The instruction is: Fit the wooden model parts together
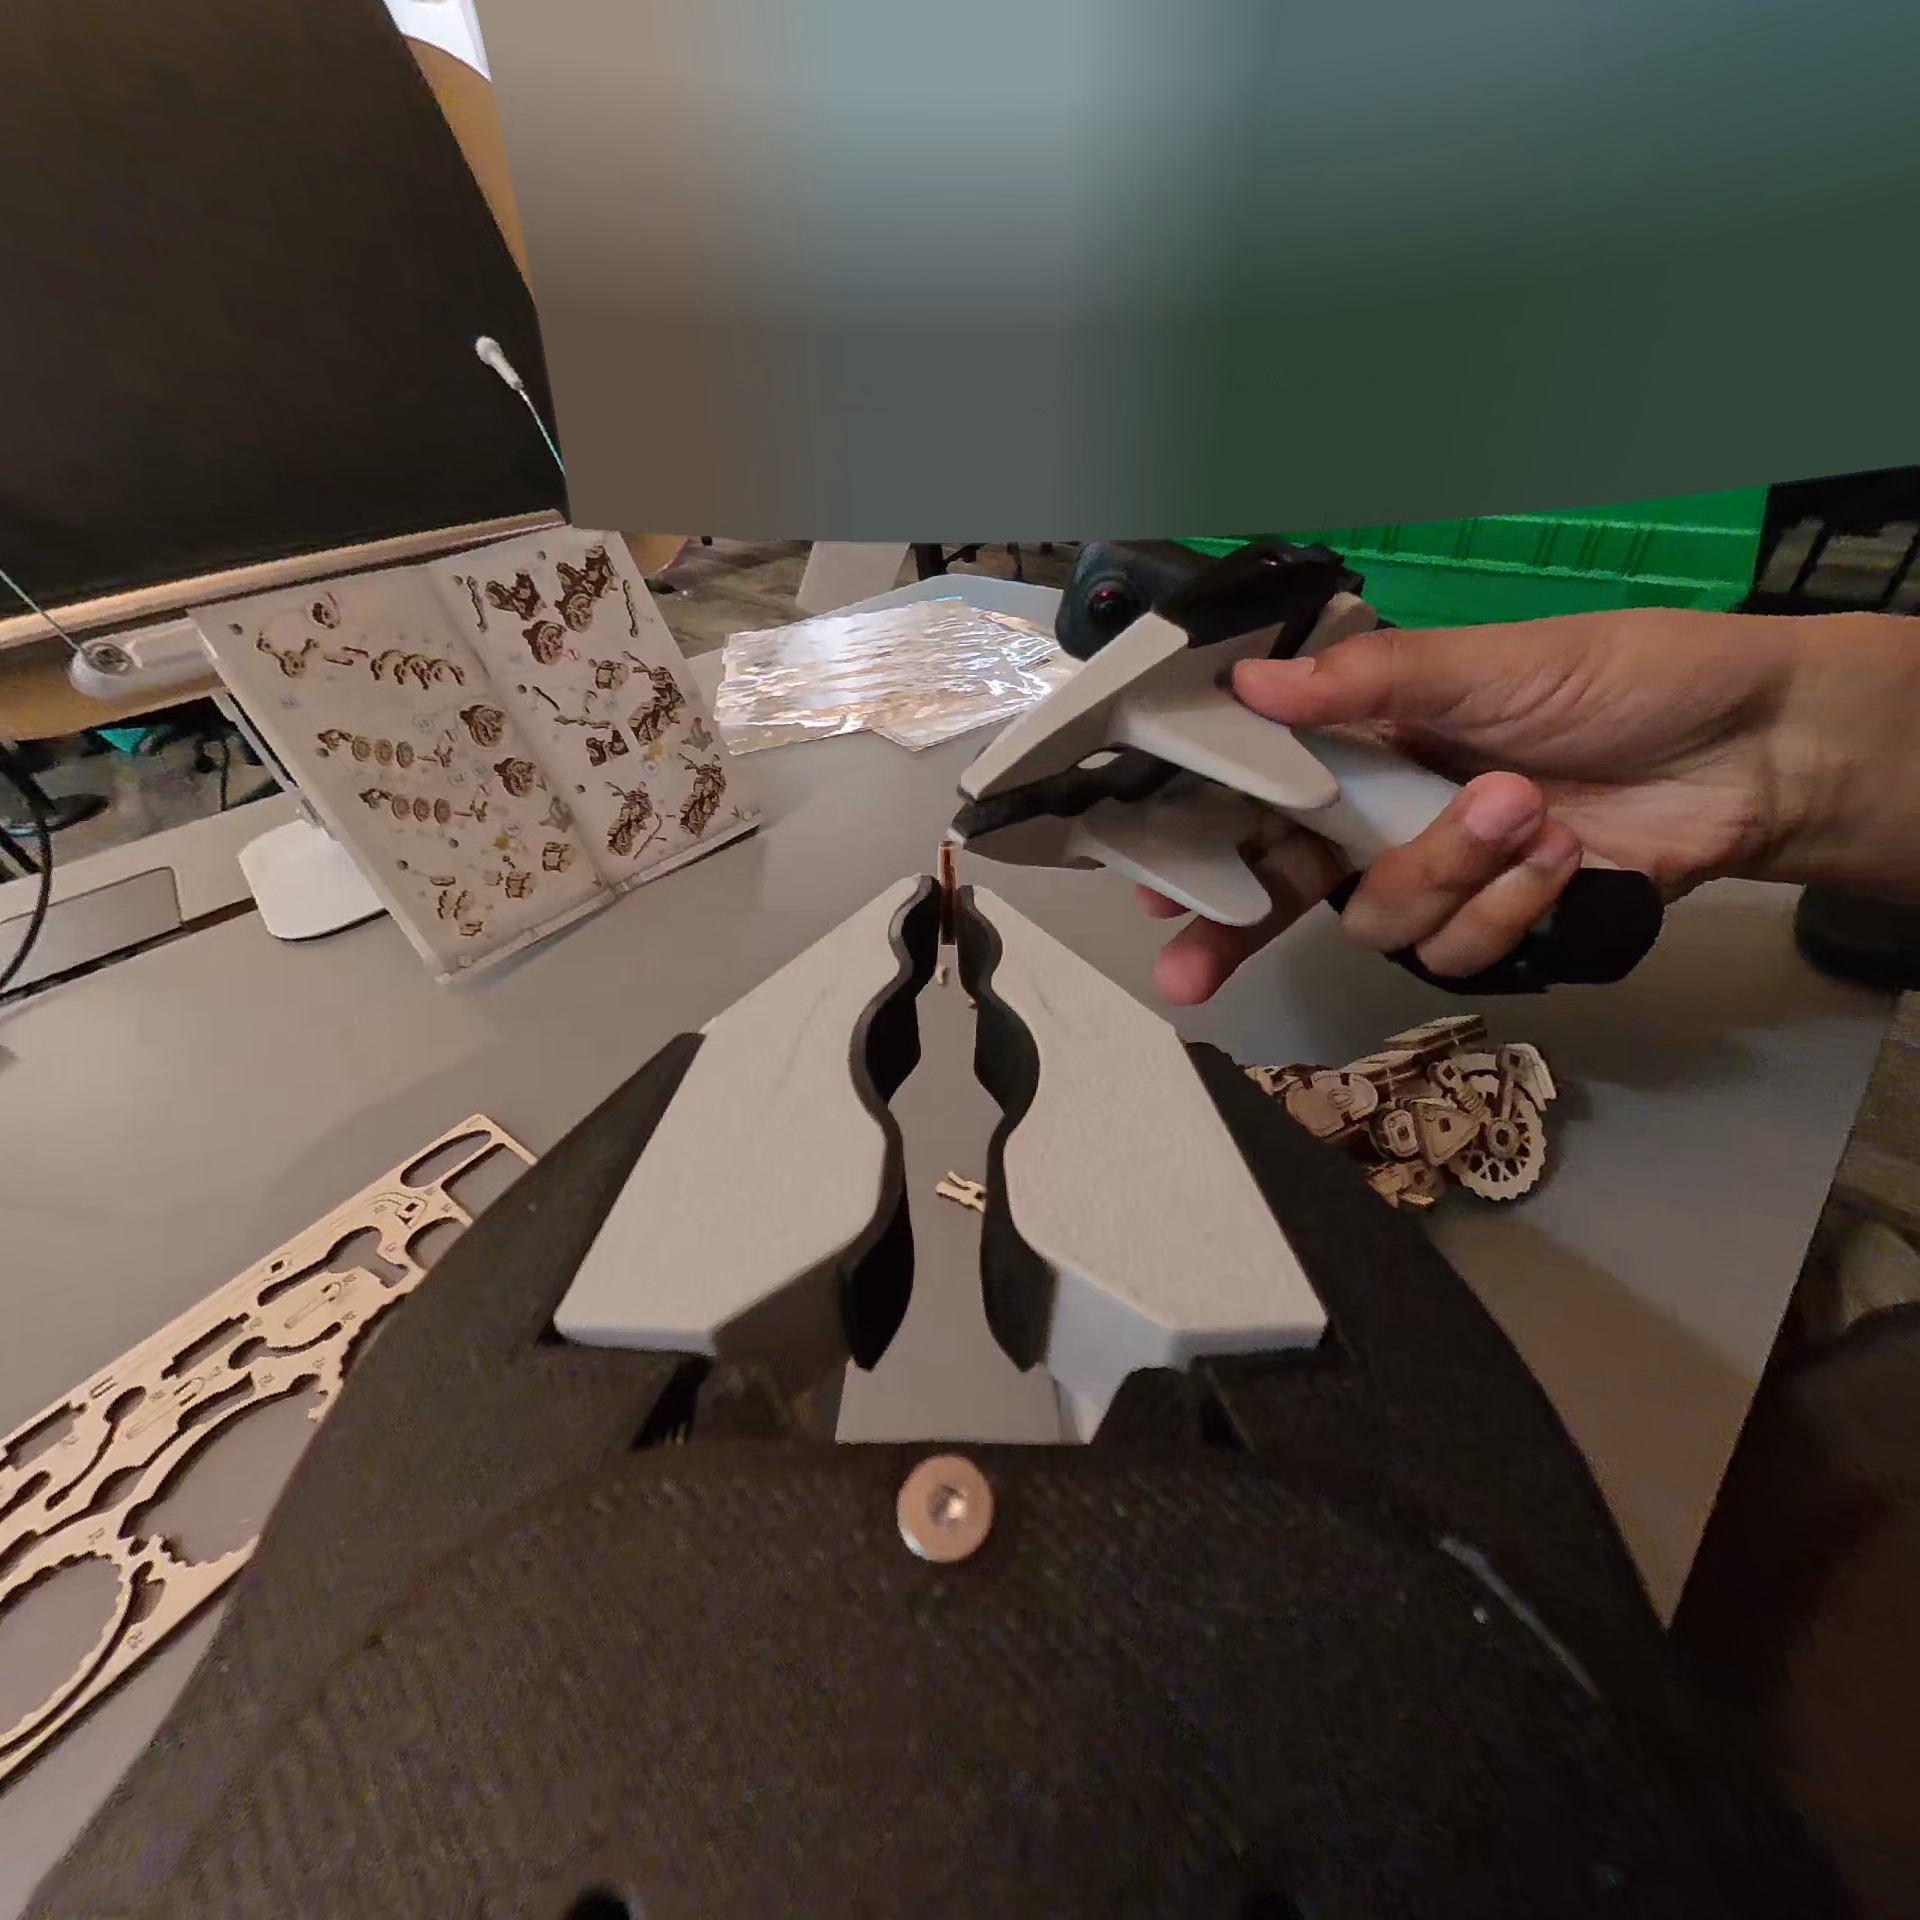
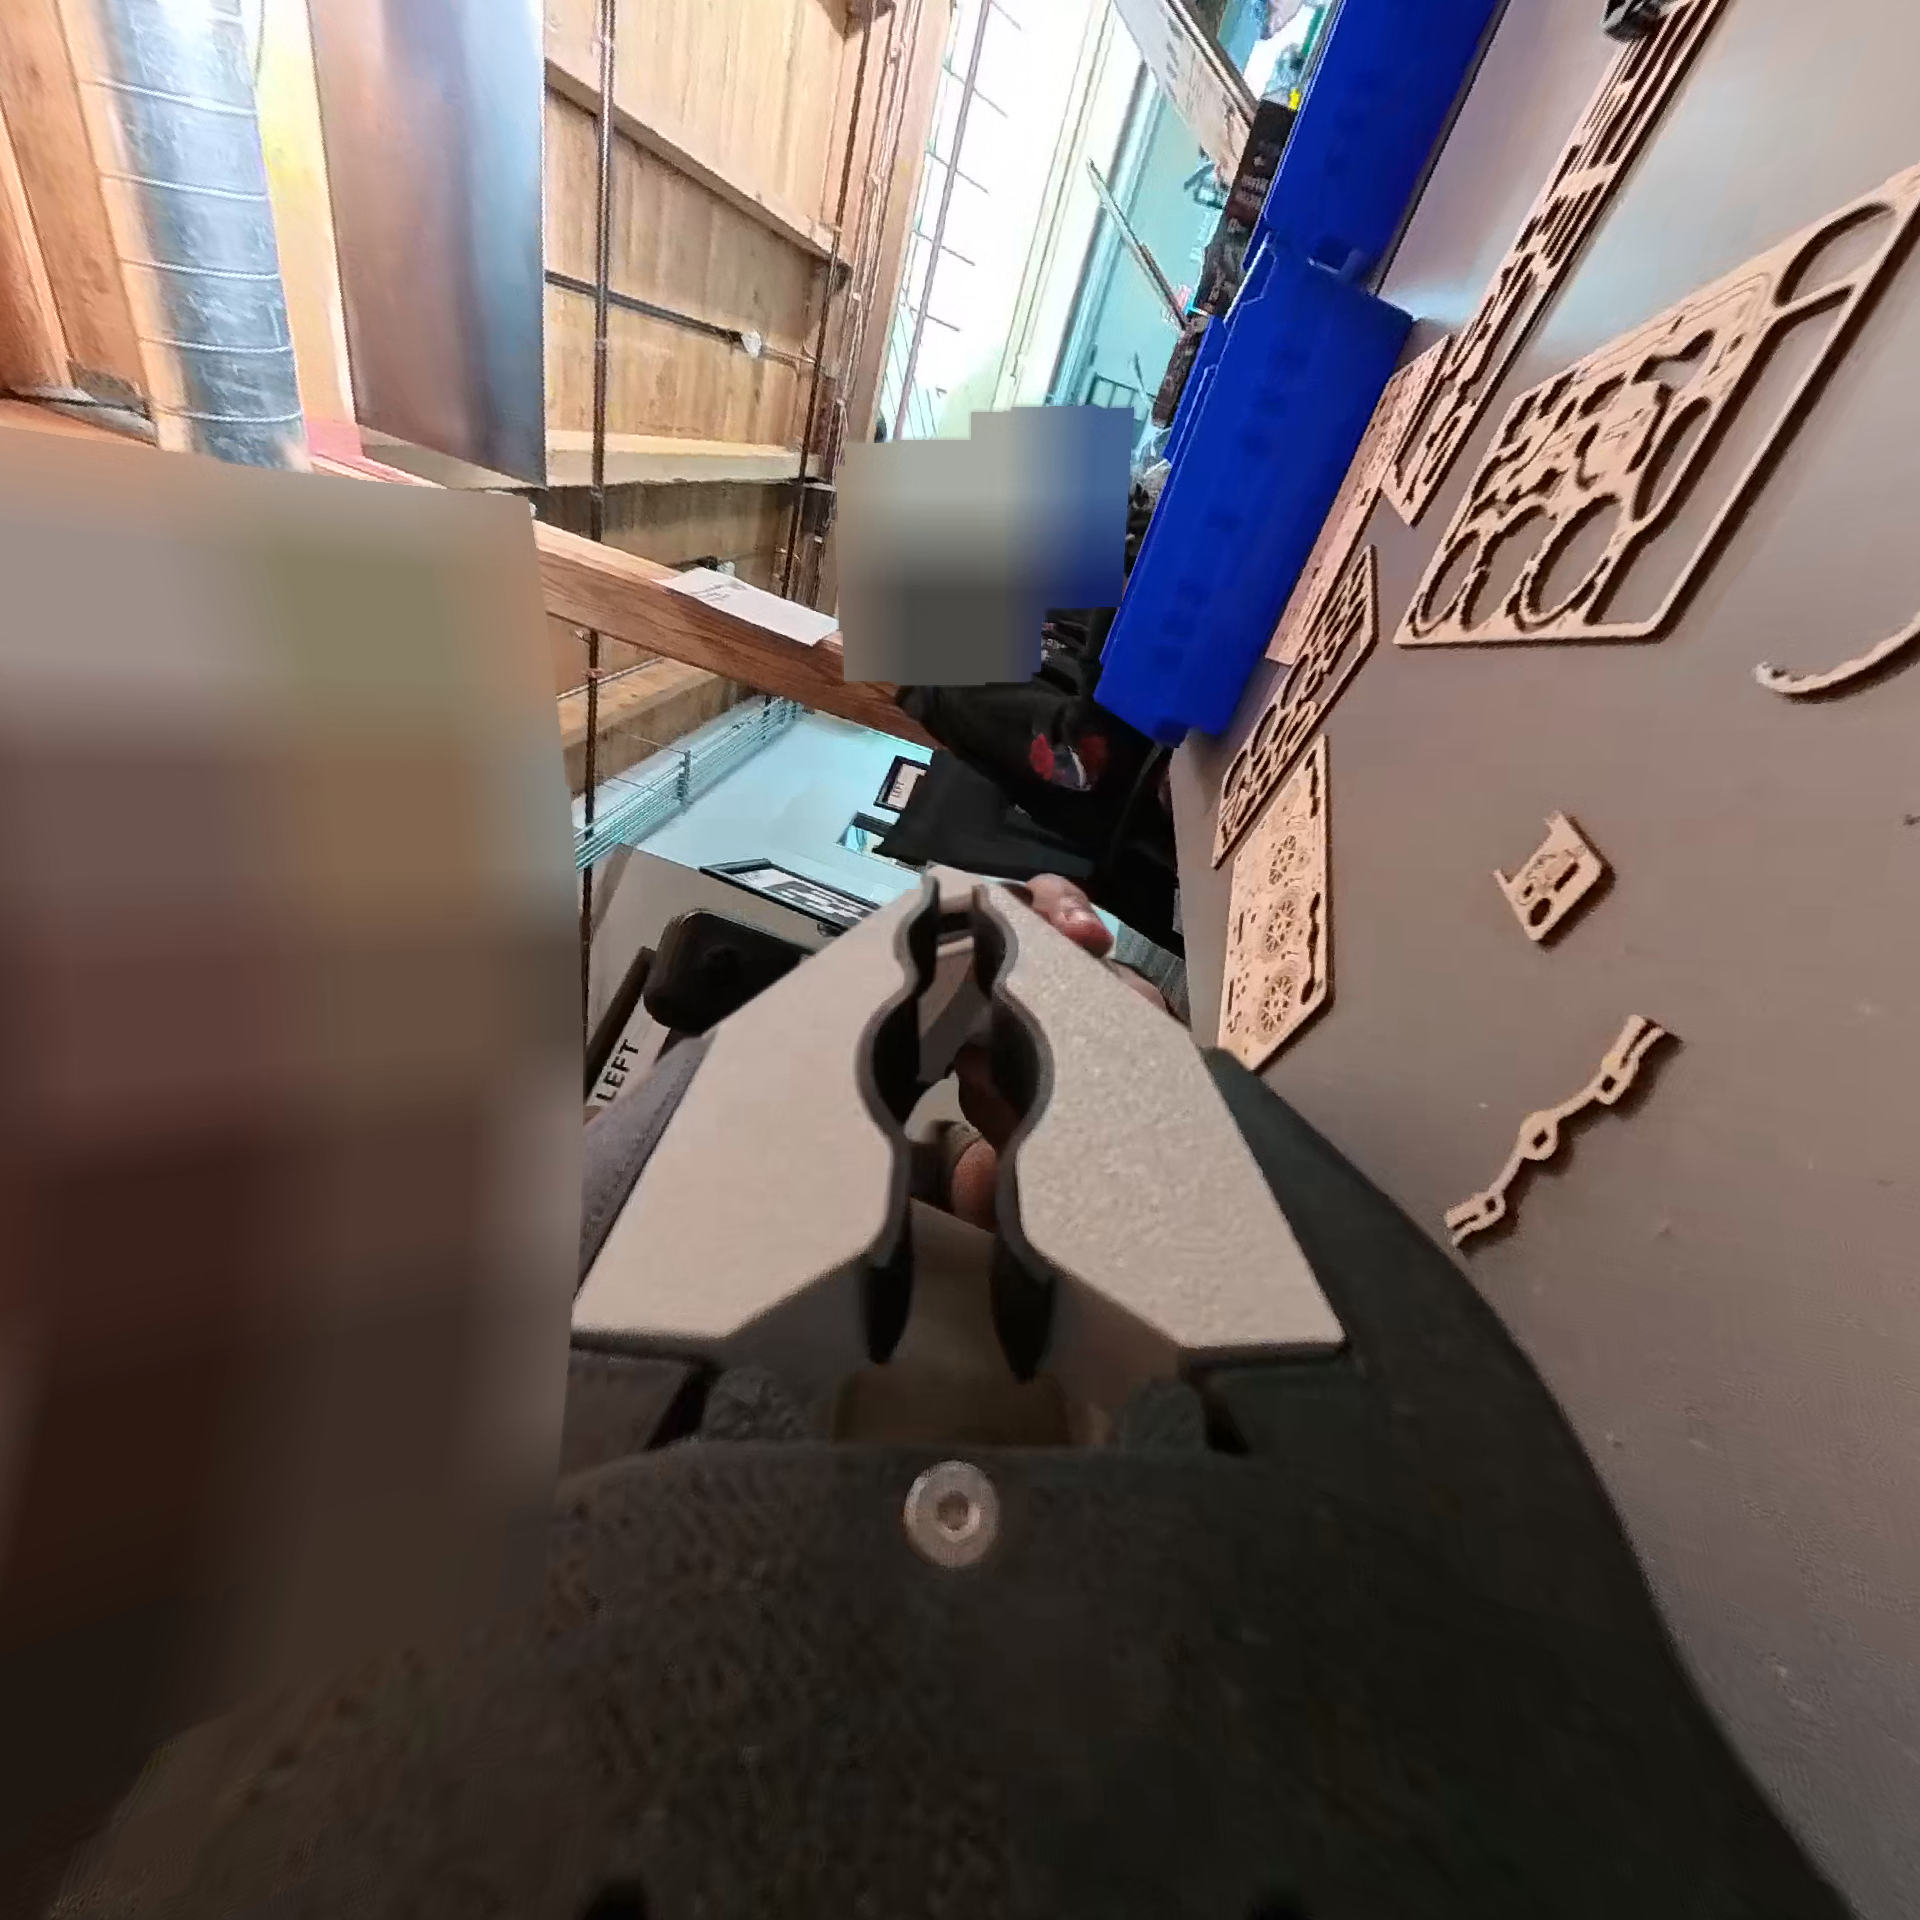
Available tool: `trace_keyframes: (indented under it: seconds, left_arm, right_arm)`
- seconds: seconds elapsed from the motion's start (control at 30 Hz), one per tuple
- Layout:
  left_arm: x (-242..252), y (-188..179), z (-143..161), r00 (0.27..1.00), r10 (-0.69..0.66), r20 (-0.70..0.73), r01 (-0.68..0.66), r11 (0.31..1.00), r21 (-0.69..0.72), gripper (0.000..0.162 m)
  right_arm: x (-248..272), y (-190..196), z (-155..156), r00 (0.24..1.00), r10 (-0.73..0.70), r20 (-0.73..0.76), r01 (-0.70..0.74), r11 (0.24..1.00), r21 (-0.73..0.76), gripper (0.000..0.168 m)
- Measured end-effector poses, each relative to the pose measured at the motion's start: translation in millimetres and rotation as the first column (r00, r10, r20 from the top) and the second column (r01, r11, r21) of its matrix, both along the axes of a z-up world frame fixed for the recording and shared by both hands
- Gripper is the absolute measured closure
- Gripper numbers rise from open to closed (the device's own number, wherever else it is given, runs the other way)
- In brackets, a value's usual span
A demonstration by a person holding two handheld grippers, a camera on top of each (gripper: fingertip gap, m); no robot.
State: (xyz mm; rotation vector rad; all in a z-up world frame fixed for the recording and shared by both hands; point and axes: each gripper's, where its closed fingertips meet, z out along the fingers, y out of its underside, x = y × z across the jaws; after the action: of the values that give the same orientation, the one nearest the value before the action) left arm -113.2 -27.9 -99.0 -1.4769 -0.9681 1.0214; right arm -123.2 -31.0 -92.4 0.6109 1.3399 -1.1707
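My left gripper (image 1: 941, 914) is shut on a small thin wooden part (image 1: 947, 871) that stands upright out of its tips, above the grey table (image 1: 312, 1039). My right gripper (image 1: 964, 826), held in a hand, comes in from the right with its jaws shut; its tip is right at the top of that part, and I cannot tell if they touch. In the right wrist view the right gripper (image 2: 951, 906) shows only a narrow slit between its tips and nothing visible in it. The partly built wooden model (image 1: 1423, 1122) lies on the table to the right.
A tiny loose wooden part (image 1: 961, 1191) lies under my left gripper. A punched wooden sheet (image 1: 208, 1351) lies at lower left. An open instruction booklet (image 1: 488, 748) leans on a monitor stand; a foil bag (image 1: 883, 675) lies behind. More wooden sheets (image 2: 1538, 488), loose parts (image 2: 1553, 878) and a blue bin (image 2: 1247, 499) are nearby.
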Motion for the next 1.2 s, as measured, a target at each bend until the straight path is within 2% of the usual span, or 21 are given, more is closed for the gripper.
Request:
trace_keyframes:
  seconds: [0.07, 0.13, 0.17, 0.27, 0.37, 0.4, 0.57, 0.63, 0.7, 0.8, 0.9, 1.0, 1.2]
  left_arm:
    - [0.5, -0.8, 1.4, 1.000, 0.008, -0.012, -0.009, 1.000, -0.016, 0.162]
    - [2.0, 0.5, 5.3, 0.999, 0.012, -0.037, -0.013, 0.999, -0.033, 0.162]
    - [2.2, 1.8, 5.5, 0.999, 0.013, -0.040, -0.014, 0.999, -0.045, 0.162]
    - [1.8, 5.9, 1.6, 0.999, 0.007, -0.032, -0.009, 0.998, -0.067, 0.162]
    - [1.8, 6.8, 1.3, 1.000, 0.008, -0.028, -0.010, 0.997, -0.071, 0.162]
    - [1.6, 6.8, 0.9, 1.000, 0.010, -0.027, -0.012, 0.997, -0.073, 0.162]
    - [-0.3, 5.5, -1.2, 1.000, 0.027, -0.013, -0.028, 0.998, -0.060, 0.161]
    - [-4.7, 2.2, -13.4, 0.997, 0.044, 0.056, -0.041, 0.998, -0.050, 0.147]
    - [-10.7, -4.4, -37.7, 0.975, 0.077, 0.207, -0.069, 0.997, -0.045, 0.144]
    - [-10.4, -9.3, -84.0, 0.869, 0.101, 0.484, -0.087, 0.995, -0.052, 0.145]
    - [-4.7, -0.3, -106.7, 0.785, 0.058, 0.616, -0.059, 0.998, -0.018, 0.150]
    - [-2.9, 8.6, -114.1, 0.741, 0.029, 0.671, -0.033, 0.999, -0.007, 0.151]
    - [-2.3, 8.2, -126.5, 0.701, 0.088, 0.708, -0.023, 0.995, -0.100, 0.147]
  right_arm:
    - [-1.2, -1.0, -5.3, 1.000, -0.010, -0.017, 0.010, 1.000, 0.029, 0.157]
    - [-0.6, -4.0, -17.9, 0.998, -0.014, -0.062, 0.020, 0.994, 0.104, 0.110]
    - [0.4, -4.2, -18.0, 0.998, -0.011, -0.068, 0.018, 0.995, 0.102, 0.109]
    - [1.6, -3.7, -11.4, 0.999, -0.006, -0.034, 0.009, 0.998, 0.065, 0.126]
    - [3.0, -1.8, -7.6, 0.999, 0.004, -0.032, -0.003, 0.999, 0.039, 0.159]
    - [3.1, -1.6, -7.2, 0.999, 0.006, -0.032, -0.005, 0.999, 0.039, 0.161]
    - [-0.5, 0.4, -3.7, 0.997, -0.007, -0.079, 0.009, 1.000, 0.024, 0.161]
    - [-14.3, 3.9, 0.5, 0.991, -0.066, -0.112, 0.067, 0.998, 0.001, 0.161]
    - [-32.9, 9.9, -0.4, 0.969, -0.145, -0.201, 0.148, 0.989, -0.001, 0.161]
    - [-55.4, 20.8, -3.5, 0.893, -0.236, -0.382, 0.256, 0.967, 0.002, 0.161]
    - [-64.4, 29.9, -6.1, 0.804, -0.271, -0.528, 0.318, 0.948, -0.003, 0.161]
    - [-63.8, 34.1, -9.8, 0.761, -0.271, -0.589, 0.333, 0.943, -0.004, 0.161]
    - [-63.6, 35.3, -11.5, 0.739, -0.268, -0.618, 0.331, 0.944, -0.013, 0.161]
